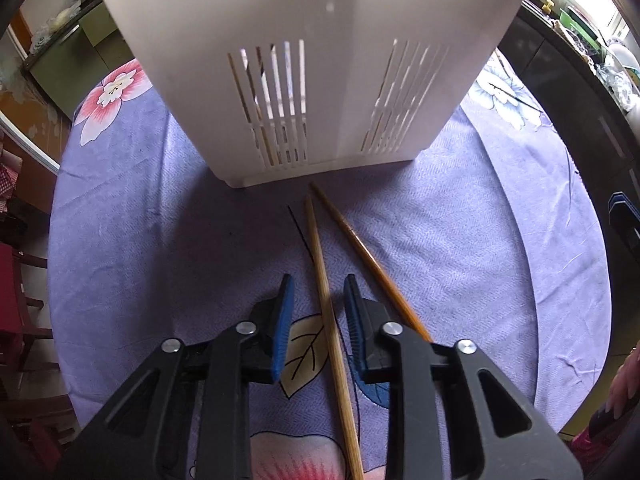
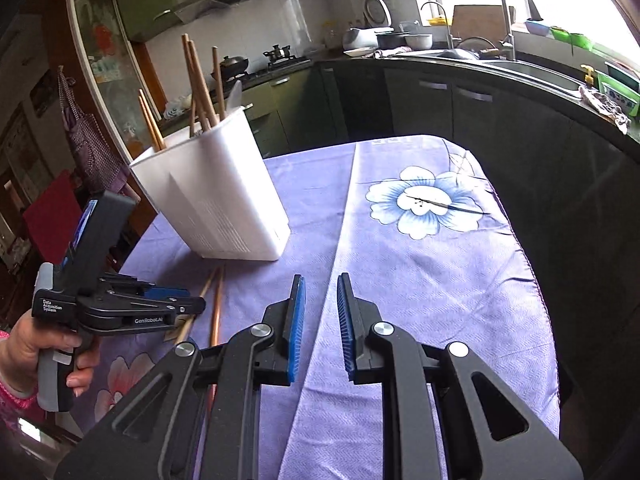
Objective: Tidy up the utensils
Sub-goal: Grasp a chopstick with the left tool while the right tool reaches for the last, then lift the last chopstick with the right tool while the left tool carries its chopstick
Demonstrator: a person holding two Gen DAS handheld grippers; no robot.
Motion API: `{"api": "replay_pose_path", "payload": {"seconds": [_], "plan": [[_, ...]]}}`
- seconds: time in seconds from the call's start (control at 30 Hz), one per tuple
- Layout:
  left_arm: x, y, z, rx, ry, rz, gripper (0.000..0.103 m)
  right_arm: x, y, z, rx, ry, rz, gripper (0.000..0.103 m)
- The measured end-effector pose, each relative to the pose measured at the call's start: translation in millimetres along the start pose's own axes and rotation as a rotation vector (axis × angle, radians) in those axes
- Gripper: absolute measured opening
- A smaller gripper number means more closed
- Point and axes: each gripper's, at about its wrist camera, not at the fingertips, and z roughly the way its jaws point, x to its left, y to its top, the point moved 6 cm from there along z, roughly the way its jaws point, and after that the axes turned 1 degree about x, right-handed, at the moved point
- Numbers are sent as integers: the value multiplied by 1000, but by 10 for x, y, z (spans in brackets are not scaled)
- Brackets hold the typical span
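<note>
The left gripper (image 1: 318, 292) points steeply down at the table, its black body filling the left wrist view from seven to five o'clock. In the right wrist view the same tool appears at nine o'clock, held by a person's left hand (image 2: 28, 344) wrapped round the grey handle, a pink sleeve (image 2: 12, 394) at the wrist. Its blue pads stand a narrow way apart, and the pale chopstick (image 1: 320, 264) lies on the cloth in the gap between them, running from six o'clock up toward twelve. The pads do not press on it; a sliver of cloth shows on each side. The darker chopstick (image 1: 372, 256) lies just outside the right-hand finger, toward one o'clock, its tip close to the pale one's tip near the foot of the white utensil holder (image 1: 312, 80).

The right gripper (image 2: 320, 292) slants down over the table at a gentler angle, low in its own view. Its blue pads are parted by a small gap with nothing in it; only the purple floral tablecloth (image 2: 440, 280) shows between them.

In the right wrist view the holder stands at ten o'clock, slotted walls leaning in the lens, with several wooden chopsticks (image 2: 200, 80) sticking out of its top. The two loose chopsticks lie on the cloth just below its base, toward eight o'clock.
</note>
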Motion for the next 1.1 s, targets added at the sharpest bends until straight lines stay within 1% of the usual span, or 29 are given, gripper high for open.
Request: {"api": "replay_pose_path", "payload": {"seconds": [0.03,0.13,0.2,0.23,0.43,0.5,0.6,0.7,0.93,1.03,1.1], "plan": [[-7,-2,5,1,4,1,23,-26,-7,7,1,-2,6,17],[-42,-13,12,-5,10,7,17,-62,1,12,1,-9,12,17],[-65,-19,19,-7,9,14,9,-41,35,4,1,-11,12,24],[-75,-24,20,-8,7,18,7,-13,66,-2,2,-12,10,24],[-18,-70,-11,-16,-9,10,6,102,65,34,21,-13,-10,24],[57,-89,-65,-28,-10,6,6,155,51,90,35,-12,-23,29],[115,-160,-224,-60,-19,-1,6,285,29,203,61,-4,-55,31],[243,-236,-473,-117,-23,-5,6,464,-5,354,100,3,-107,31],[492,-340,-1014,-227,-27,-27,6,972,-83,838,200,32,-224,31],[608,-413,-1154,-255,-22,-39,6,1173,-116,1067,243,38,-265,30],[695,-455,-1205,-261,-26,-47,6,1275,-130,1213,265,26,-290,31]]}}
